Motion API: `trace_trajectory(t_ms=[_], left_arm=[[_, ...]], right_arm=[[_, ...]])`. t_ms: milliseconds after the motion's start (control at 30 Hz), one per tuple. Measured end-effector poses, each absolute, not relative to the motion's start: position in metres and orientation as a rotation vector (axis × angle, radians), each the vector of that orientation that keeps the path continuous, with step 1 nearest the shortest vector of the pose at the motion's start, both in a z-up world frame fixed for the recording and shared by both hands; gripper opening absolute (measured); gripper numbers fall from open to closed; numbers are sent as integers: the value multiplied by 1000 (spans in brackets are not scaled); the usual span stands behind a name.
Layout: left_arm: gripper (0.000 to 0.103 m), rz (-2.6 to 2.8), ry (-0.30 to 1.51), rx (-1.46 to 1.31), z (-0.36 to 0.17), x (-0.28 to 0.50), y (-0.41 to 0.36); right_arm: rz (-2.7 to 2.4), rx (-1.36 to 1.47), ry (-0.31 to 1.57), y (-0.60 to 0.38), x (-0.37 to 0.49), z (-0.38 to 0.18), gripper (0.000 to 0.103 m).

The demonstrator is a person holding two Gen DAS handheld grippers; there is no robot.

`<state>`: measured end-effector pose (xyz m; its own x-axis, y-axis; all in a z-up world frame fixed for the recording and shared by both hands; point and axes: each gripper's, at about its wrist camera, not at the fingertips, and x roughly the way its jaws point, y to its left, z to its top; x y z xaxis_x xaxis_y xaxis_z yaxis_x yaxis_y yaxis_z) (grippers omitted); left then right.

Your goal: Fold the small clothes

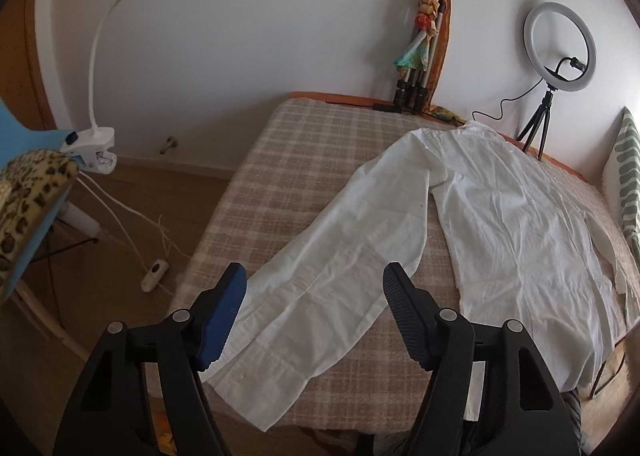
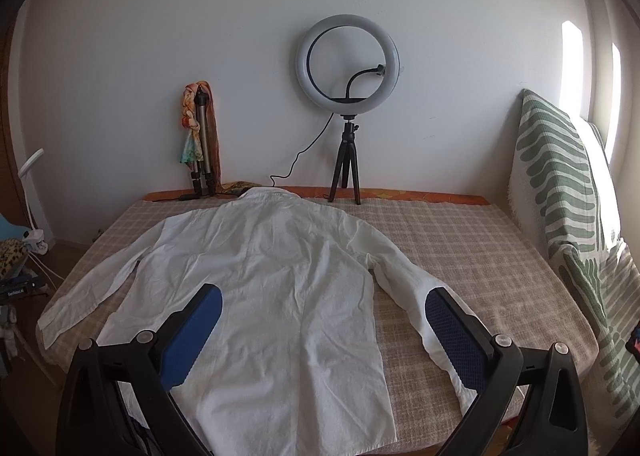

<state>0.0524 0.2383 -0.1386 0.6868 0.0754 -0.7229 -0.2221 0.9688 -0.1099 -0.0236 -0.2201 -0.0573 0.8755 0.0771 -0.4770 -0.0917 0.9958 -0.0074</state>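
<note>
A white long-sleeved shirt (image 2: 280, 288) lies flat, back up, on the checked beige bed cover (image 2: 460, 248), collar toward the wall, both sleeves spread out. In the left wrist view the shirt (image 1: 512, 224) lies right, its left sleeve (image 1: 320, 296) running down toward me. My left gripper (image 1: 316, 284) is open and empty, hovering over that sleeve's cuff end. My right gripper (image 2: 324, 308) is open and empty above the shirt's lower body, its right finger over the right sleeve (image 2: 408, 288).
A ring light on a tripod (image 2: 348, 64) and a folded tripod with scarves (image 2: 200, 136) stand at the wall. A green-patterned cushion (image 2: 568, 184) lines the right side. A clip lamp (image 1: 96, 148), chair and cables are on the floor at left.
</note>
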Motion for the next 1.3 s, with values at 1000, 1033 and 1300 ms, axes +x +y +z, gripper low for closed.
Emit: trace_trajectory(t_ms=[1000, 1033, 1300], left_arm=[[4, 72, 924, -297, -220, 83, 299], [3, 61, 923, -286, -220, 82, 298], [1, -14, 822, -417, -199, 70, 294]], right_arm=[[206, -111, 558, -161, -14, -77, 102], [206, -112, 558, -162, -14, -77, 102], [260, -115, 584, -152, -10, -78, 100]])
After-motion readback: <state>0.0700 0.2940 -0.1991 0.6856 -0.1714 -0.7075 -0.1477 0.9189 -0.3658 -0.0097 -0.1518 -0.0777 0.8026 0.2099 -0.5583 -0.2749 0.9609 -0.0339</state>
